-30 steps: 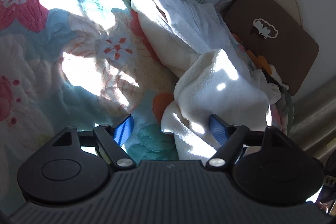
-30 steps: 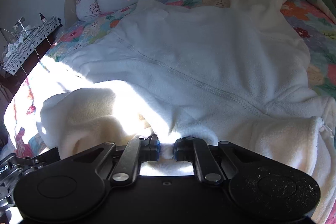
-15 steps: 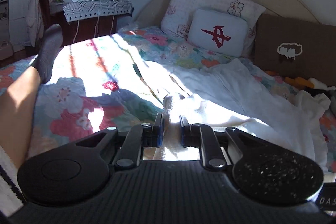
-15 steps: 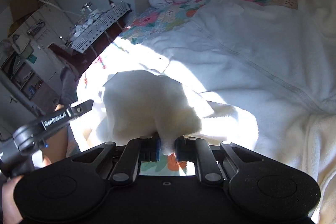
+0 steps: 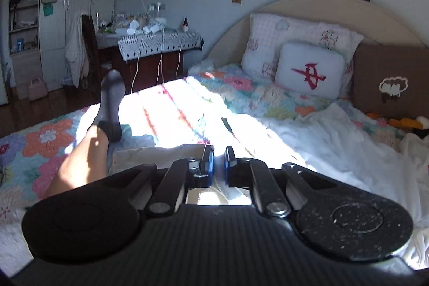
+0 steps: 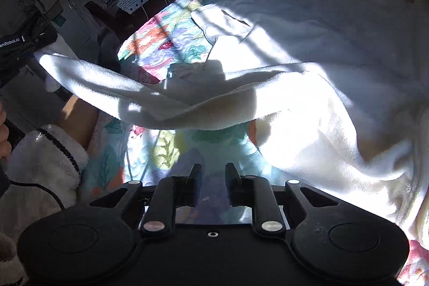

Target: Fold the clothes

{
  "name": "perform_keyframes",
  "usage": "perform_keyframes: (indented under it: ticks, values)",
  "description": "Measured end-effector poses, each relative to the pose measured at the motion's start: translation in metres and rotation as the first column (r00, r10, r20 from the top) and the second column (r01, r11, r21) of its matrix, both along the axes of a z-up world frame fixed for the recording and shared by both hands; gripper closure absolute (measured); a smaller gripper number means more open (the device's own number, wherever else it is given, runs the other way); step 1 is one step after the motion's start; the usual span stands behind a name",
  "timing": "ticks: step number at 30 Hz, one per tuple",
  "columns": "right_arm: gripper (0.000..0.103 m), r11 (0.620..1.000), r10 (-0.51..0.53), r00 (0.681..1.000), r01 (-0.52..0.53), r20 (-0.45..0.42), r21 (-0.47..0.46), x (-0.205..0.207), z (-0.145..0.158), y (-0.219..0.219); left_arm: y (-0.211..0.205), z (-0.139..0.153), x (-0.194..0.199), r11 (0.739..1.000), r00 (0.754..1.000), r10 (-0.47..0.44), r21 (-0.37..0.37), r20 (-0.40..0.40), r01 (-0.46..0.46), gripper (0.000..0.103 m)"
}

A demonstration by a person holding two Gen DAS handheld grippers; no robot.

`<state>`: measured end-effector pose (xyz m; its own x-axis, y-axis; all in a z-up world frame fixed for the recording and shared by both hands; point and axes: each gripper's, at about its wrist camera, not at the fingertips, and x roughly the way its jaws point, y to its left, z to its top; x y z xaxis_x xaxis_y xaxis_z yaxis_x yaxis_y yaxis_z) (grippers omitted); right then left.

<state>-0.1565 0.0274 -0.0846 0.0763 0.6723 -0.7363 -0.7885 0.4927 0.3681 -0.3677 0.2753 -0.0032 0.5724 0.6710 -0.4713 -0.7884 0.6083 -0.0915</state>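
The left hand-held gripper pinches the white fleece garment, lifting its sleeve above the bed; the right hand-held gripper hangs parted, holding nothing.

The bed carries a floral quilt, sunlit across its middle. At twelve to one o'clock in the left wrist view, a patterned pillow, a white cushion with a red mark and a brown cushion stand against the curved headboard. A white fleece garment lies spread over the quilt at three o'clock. A socked leg rests on the quilt at nine o'clock.
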Motion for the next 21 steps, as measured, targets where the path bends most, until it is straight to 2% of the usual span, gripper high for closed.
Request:
perform_keyframes:
  ticks: [1,3,4,5,7,9,10,11,13,15,16,17,19,21]
  values:
    - [0.060,0.999,-0.030,0.999,0.030,0.015,-0.014,0.002,-0.002,-0.009,0.005,-0.018,0.008,0.998,0.997,0.013,-0.056,-0.076,-0.018,0.095]
    - [0.057,0.994,-0.100,0.995,0.101,0.030,-0.033,0.009,-0.008,-0.030,0.014,-0.044,0.020,0.989,0.980,0.001,-0.142,-0.198,-0.030,0.093]
    - [0.057,0.989,-0.145,0.989,0.146,0.033,-0.033,0.013,-0.011,-0.040,0.016,-0.057,0.024,0.979,0.972,-0.044,-0.202,-0.231,-0.004,0.092]
    - [0.057,0.979,-0.202,0.978,0.203,0.050,-0.019,0.015,-0.011,-0.052,0.018,-0.068,0.028,0.966,0.962,-0.088,-0.259,-0.259,0.019,0.089]
    - [0.057,0.954,-0.299,0.951,0.298,0.080,0.019,0.020,-0.008,-0.073,0.009,-0.074,0.032,0.959,0.965,-0.122,-0.280,-0.232,0.054,0.086]
    - [0.058,0.932,-0.362,0.927,0.361,0.098,0.031,0.028,-0.005,-0.089,-0.009,-0.065,0.041,0.965,0.958,-0.171,-0.236,-0.229,0.116,0.071]
    - [0.058,0.919,-0.394,0.913,0.392,0.107,0.037,0.031,-0.004,-0.097,-0.018,-0.058,0.045,0.964,0.954,-0.207,-0.212,-0.215,0.161,0.068]
    - [0.057,0.906,-0.422,0.899,0.422,0.119,0.031,0.036,-0.005,-0.103,-0.032,-0.046,0.052,0.957,0.947,-0.255,-0.186,-0.192,0.220,0.062]
    - [0.057,0.877,-0.477,0.867,0.480,0.146,0.017,0.045,-0.009,-0.112,-0.051,-0.030,0.062,0.940,0.935,-0.327,-0.154,-0.137,0.306,0.058]
    - [0.056,0.849,-0.522,0.839,0.528,0.154,0.004,0.052,-0.019,-0.118,-0.068,-0.024,0.075,0.913,0.914,-0.396,-0.145,-0.087,0.382,0.046]
    - [0.056,0.839,-0.539,0.830,0.544,0.142,0.005,0.054,-0.023,-0.121,-0.076,-0.023,0.082,0.897,0.901,-0.430,-0.143,-0.067,0.418,0.045]
    - [0.055,0.830,-0.555,0.822,0.558,0.126,0.008,0.055,-0.026,-0.124,-0.083,-0.029,0.090,0.884,0.885,-0.458,-0.142,-0.078,0.445,0.044]
    - [0.050,0.834,-0.549,0.827,0.552,0.120,0.008,0.054,-0.031,-0.127,-0.096,-0.040,0.106,0.855,0.851,-0.515,-0.141,-0.102,0.500,0.042]
    - [0.050,0.847,-0.526,0.837,0.531,0.152,0.010,0.053,-0.033,-0.125,-0.106,-0.060,0.116,0.802,0.792,-0.594,-0.176,-0.141,0.571,0.037]
